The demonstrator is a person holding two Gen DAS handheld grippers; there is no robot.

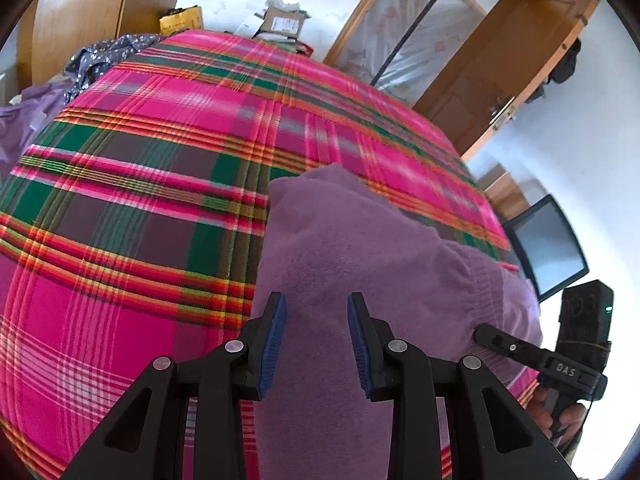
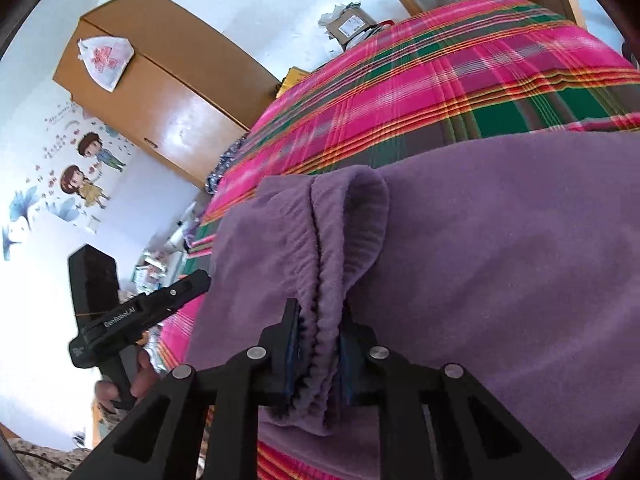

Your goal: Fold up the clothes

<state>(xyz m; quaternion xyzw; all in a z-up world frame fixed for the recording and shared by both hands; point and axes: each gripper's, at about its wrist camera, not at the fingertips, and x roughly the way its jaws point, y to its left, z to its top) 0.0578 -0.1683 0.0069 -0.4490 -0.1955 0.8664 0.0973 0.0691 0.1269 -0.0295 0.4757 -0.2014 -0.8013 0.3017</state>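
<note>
Over on the far left of the left wrist view, a lilac garment [image 1: 18, 120] lies bunched at the edge of the bed, and just beside it a dark grey dotted cloth [image 1: 104, 54] is crumpled up near the wooden wardrobe [image 1: 80, 12]. The pink, green and orange plaid blanket [image 1: 160, 200] covers the whole bed. Moving across, the left gripper [image 1: 316, 320] hovers over the purple fleece garment [image 1: 340, 248], its blue pads [image 1: 274, 340] standing apart with nothing squeezed between them; the fleece lies under the gap, not pinched. The garment stretches from the near edge of the bed up toward the middle of the blanket, its elastic waistband [image 1: 480, 292] bunched at the right. Further right, the right gripper [image 1: 486, 334] shows at the waistband, a hand [image 1: 560, 416] wrapped around its handle, and a dark screen [image 1: 552, 248] stands beyond the bed edge.

Now the right wrist view. On the left wall there are cartoon stickers [image 2: 86, 168], then the wardrobe [image 2: 160, 92] with a white bag [image 2: 106, 58] hung on it. Below, the left gripper's body [image 2: 140, 312] comes in from the left, held by a hand [image 2: 132, 380]. At centre, the right gripper [image 2: 320, 344] is clamped on a gathered fold of the purple waistband [image 2: 340, 240], ribbed fleece squeezed between both blue pads [image 2: 294, 344]. The rest of the garment [image 2: 500, 260] spreads to the right over the plaid blanket [image 2: 440, 80].
</note>
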